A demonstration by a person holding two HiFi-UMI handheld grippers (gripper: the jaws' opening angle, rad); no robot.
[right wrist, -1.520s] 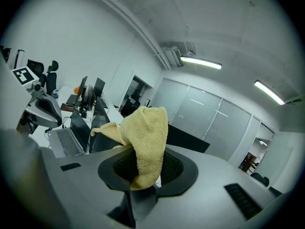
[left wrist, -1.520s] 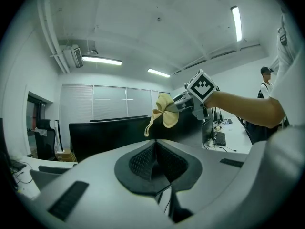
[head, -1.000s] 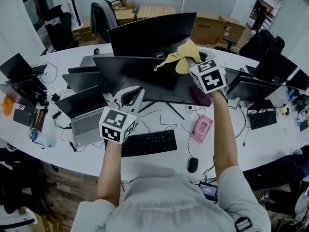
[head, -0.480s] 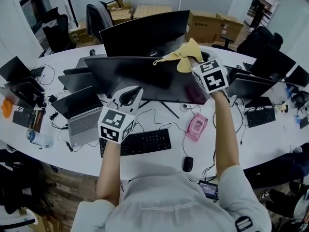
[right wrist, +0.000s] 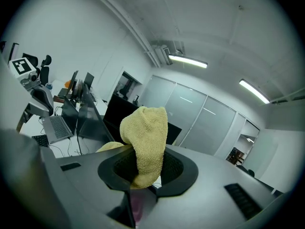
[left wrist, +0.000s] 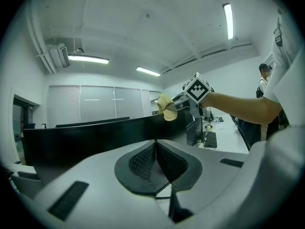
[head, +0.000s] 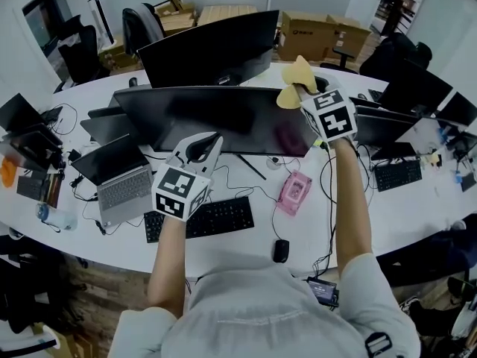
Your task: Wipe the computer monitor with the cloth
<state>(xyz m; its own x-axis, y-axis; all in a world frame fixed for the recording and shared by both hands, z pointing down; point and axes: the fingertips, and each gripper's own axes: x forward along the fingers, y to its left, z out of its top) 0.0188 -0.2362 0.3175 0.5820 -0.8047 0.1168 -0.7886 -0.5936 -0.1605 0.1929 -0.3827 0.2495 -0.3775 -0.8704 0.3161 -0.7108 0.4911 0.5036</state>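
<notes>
Standing over a crowded white desk (head: 223, 250), a person stretches the right arm forward. The right gripper (head: 302, 89) holds a yellow cloth (head: 297, 77) at the right end of the wide black monitor's (head: 216, 121) top edge. The right gripper view shows what the head view cannot: the jaws clamped on the cloth's folded middle. The left gripper (head: 214, 139), its jaws pressed together on nothing, is held lower, in front of the screen. A second ago the cloth trailed further left along that edge.
</notes>
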